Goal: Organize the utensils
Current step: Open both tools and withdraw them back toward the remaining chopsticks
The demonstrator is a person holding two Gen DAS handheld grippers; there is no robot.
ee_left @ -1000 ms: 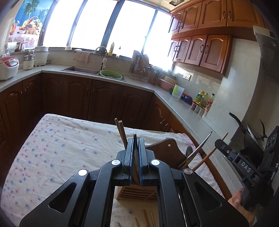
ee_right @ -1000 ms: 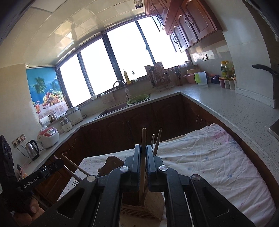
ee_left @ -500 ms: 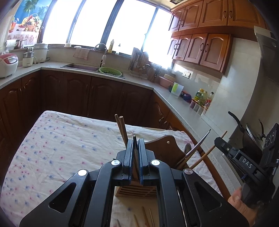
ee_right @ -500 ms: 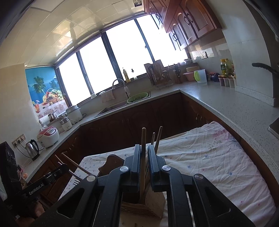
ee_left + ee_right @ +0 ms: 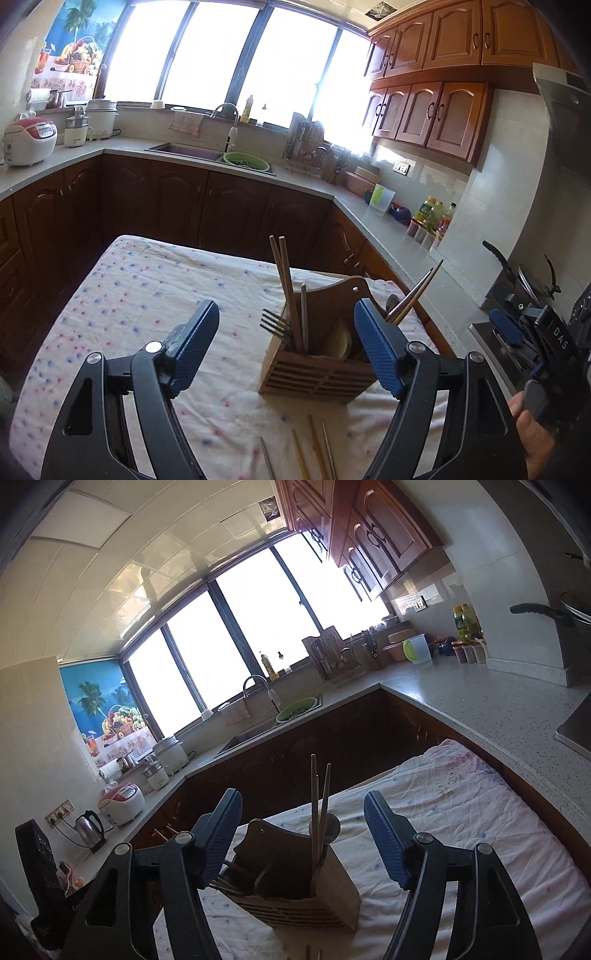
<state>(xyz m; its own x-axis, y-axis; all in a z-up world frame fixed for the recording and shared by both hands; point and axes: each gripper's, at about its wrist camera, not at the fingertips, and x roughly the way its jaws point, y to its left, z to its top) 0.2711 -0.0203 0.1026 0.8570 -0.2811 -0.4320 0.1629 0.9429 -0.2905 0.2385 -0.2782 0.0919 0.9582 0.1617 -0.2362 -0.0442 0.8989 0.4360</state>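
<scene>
A wooden slatted utensil holder (image 5: pixel 317 373) stands on the cloth-covered table (image 5: pixel 147 295); it also shows in the right wrist view (image 5: pixel 314 897). It holds wooden chopsticks (image 5: pixel 286 280), a fork (image 5: pixel 275 326), a spoon and metal chopsticks (image 5: pixel 413 293). My left gripper (image 5: pixel 286 350) is open and empty just in front of the holder. My right gripper (image 5: pixel 303 843) is open and empty above the holder, around two upright chopsticks (image 5: pixel 317 805) without touching them. Several loose chopsticks (image 5: pixel 314 454) lie on the cloth near me.
Dark kitchen cabinets and a grey counter (image 5: pixel 369 221) wrap around the table. A sink with a green colander (image 5: pixel 243 160), a rice cooker (image 5: pixel 29 140) and bottles (image 5: pixel 432 218) stand on it. A stove with a pan (image 5: pixel 517 273) is at the right.
Both grippers were shut on chopsticks standing in the holder; both have now opened wide and let them go. The chopsticks stay in the holder.
</scene>
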